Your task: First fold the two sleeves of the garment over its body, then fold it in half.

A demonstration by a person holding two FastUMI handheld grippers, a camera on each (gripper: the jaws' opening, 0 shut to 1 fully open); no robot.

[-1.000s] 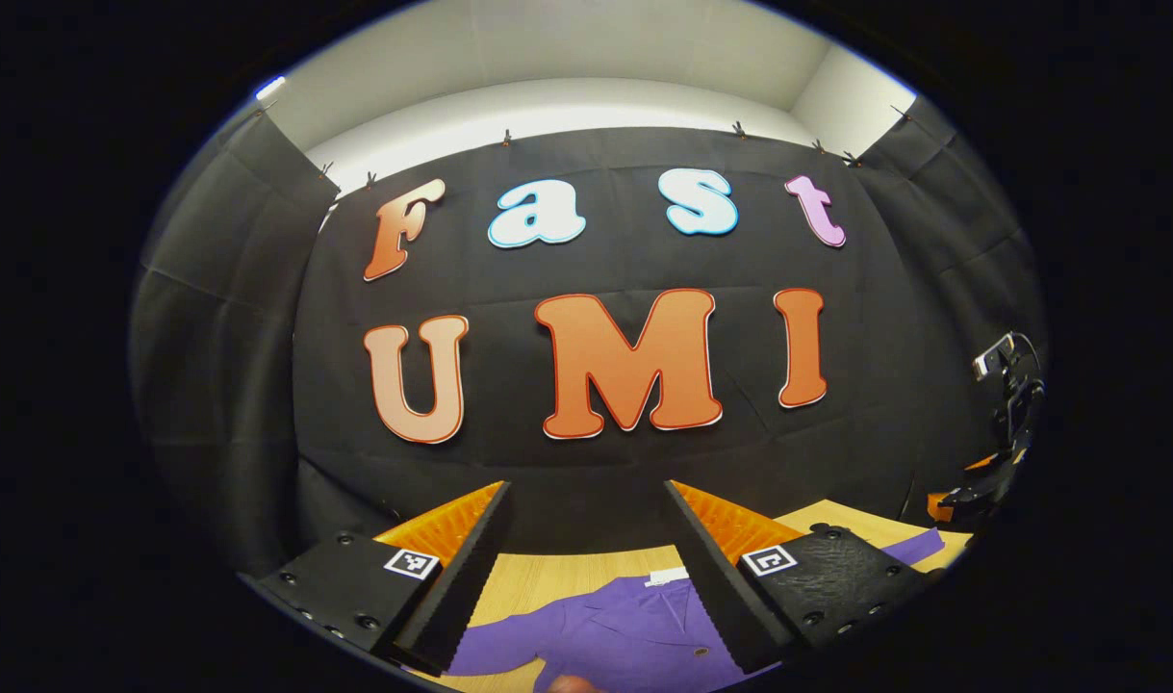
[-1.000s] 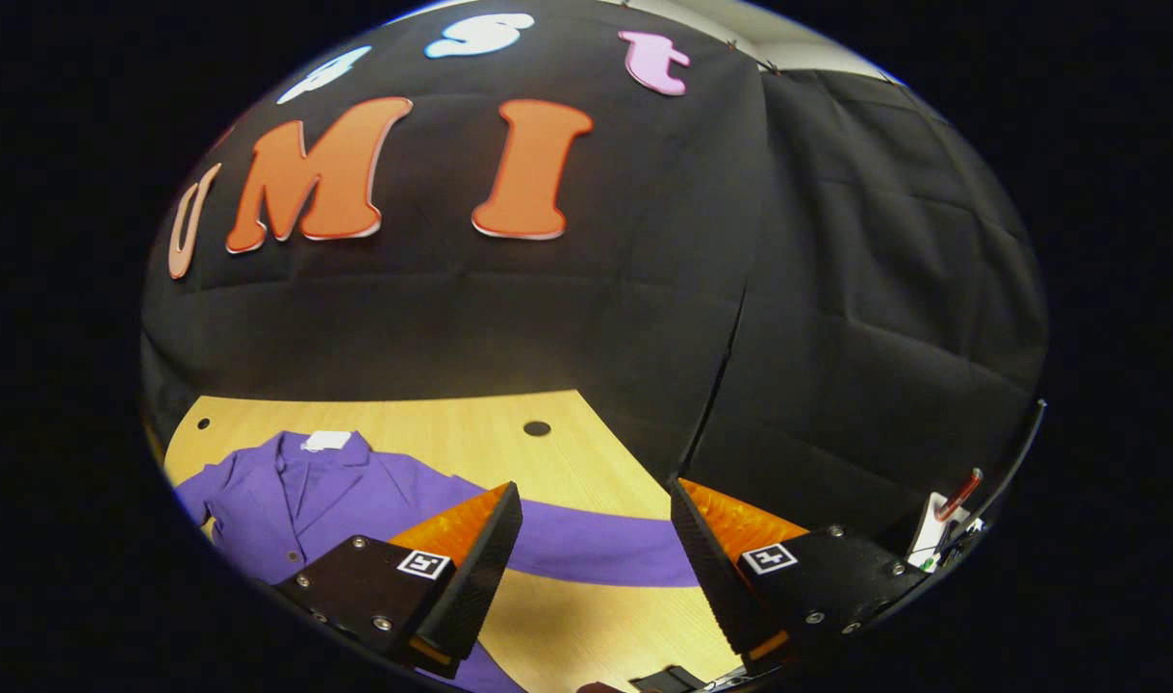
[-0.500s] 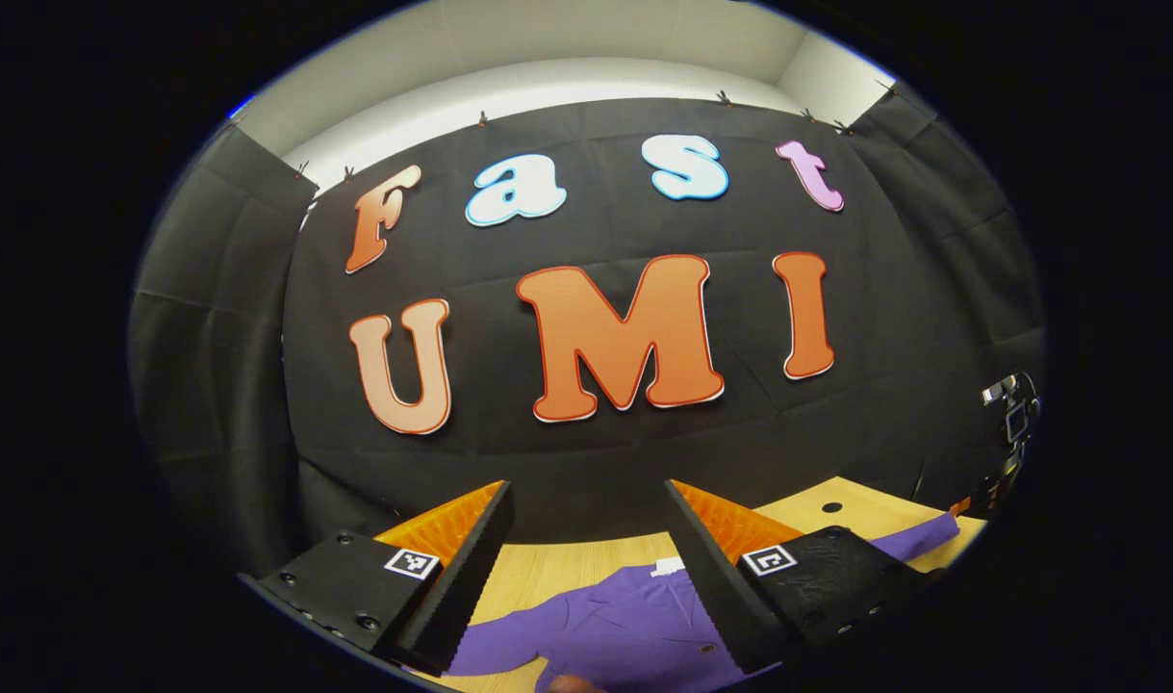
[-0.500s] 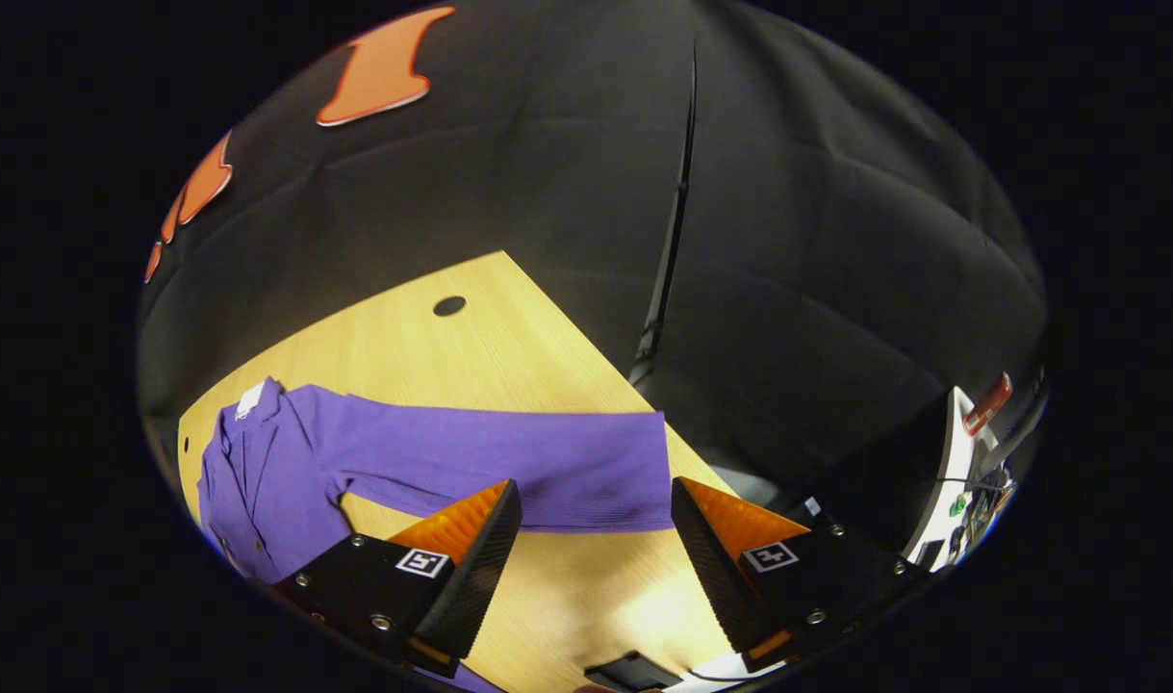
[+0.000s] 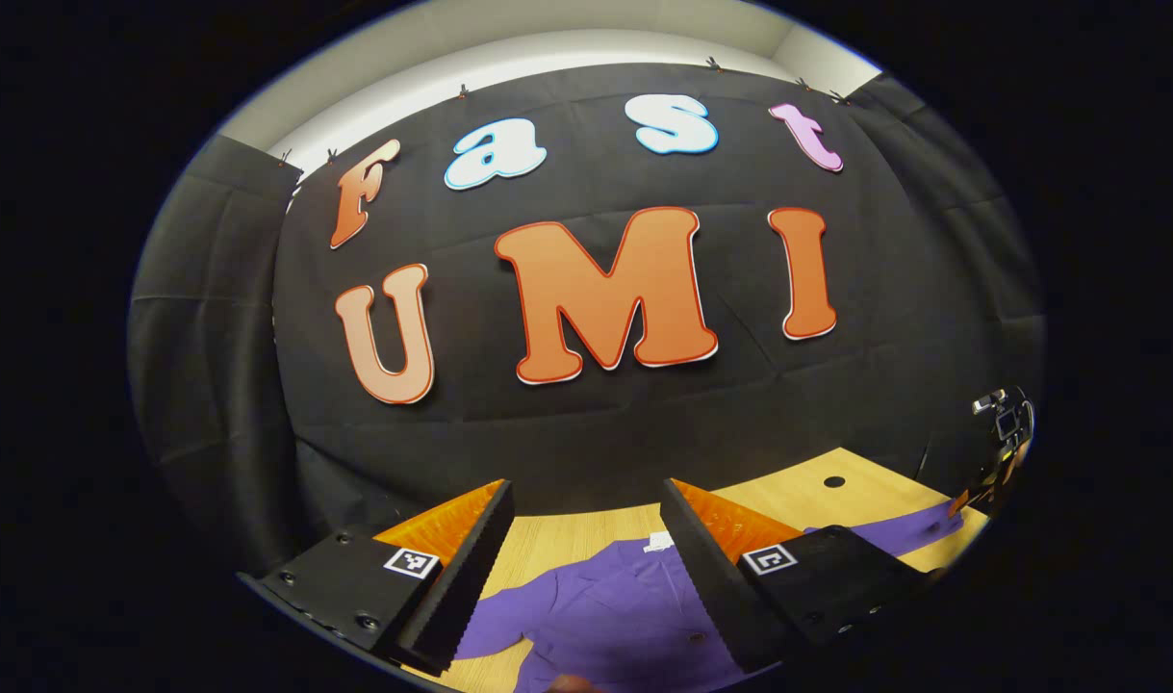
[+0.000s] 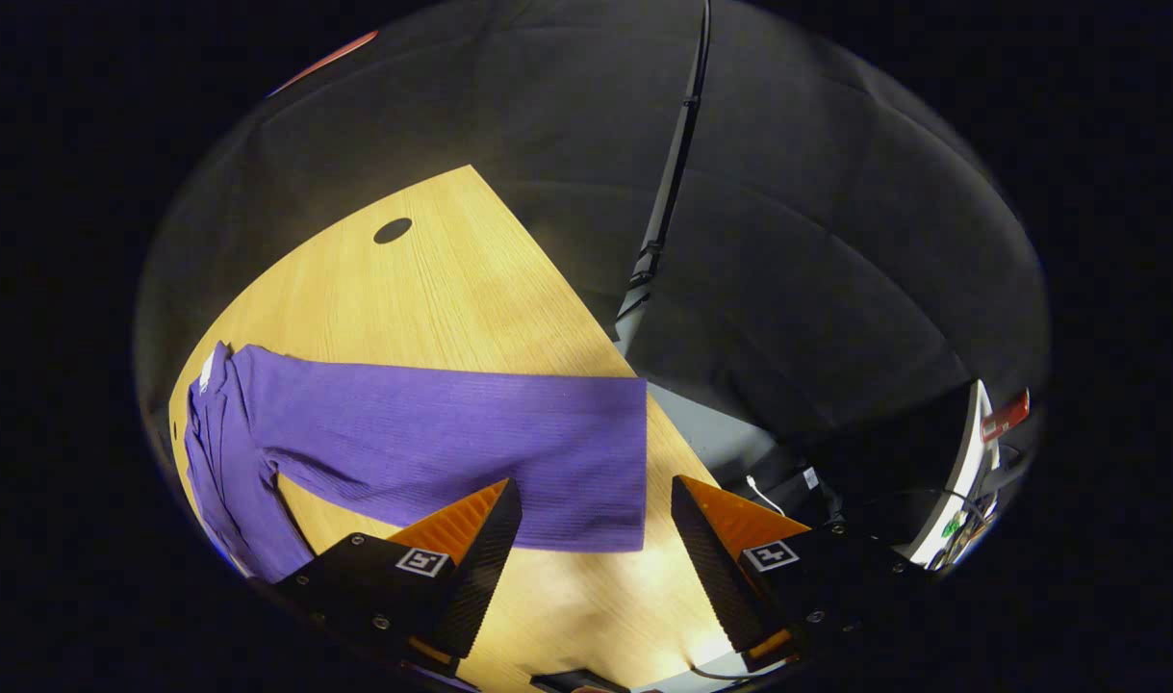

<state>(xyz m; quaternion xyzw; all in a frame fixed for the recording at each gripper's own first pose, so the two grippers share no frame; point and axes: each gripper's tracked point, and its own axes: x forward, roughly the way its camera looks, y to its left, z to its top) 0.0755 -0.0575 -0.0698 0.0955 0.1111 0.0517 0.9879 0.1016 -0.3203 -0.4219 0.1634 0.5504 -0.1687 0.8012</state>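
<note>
A purple button-up garment point(image 5: 605, 616) lies flat on the wooden table point(image 5: 567, 544), collar with a white tag toward the wall. My left gripper point(image 5: 586, 568) hovers open above its chest, nothing between the fingers. In the right gripper view one long sleeve point(image 6: 432, 443) stretches across the table point(image 6: 432, 289) to a cuff point(image 6: 615, 462) near the right edge. My right gripper point(image 6: 596, 558) stands open just above and in front of that cuff, apart from the cloth. The right gripper point(image 5: 1002, 452) also shows far off at the right in the left gripper view.
A round cable hole point(image 6: 392, 230) sits in the table's far corner. The table's right edge point(image 6: 586, 318) drops off to the floor, where a dark pole point(image 6: 658, 221) and a white box with cables point(image 6: 971, 472) stand beside the table.
My right gripper has swung right and tilted down, bringing the sleeve cuff close before its fingers. The left gripper has tipped down slightly, showing more of the garment. Both stay open.
</note>
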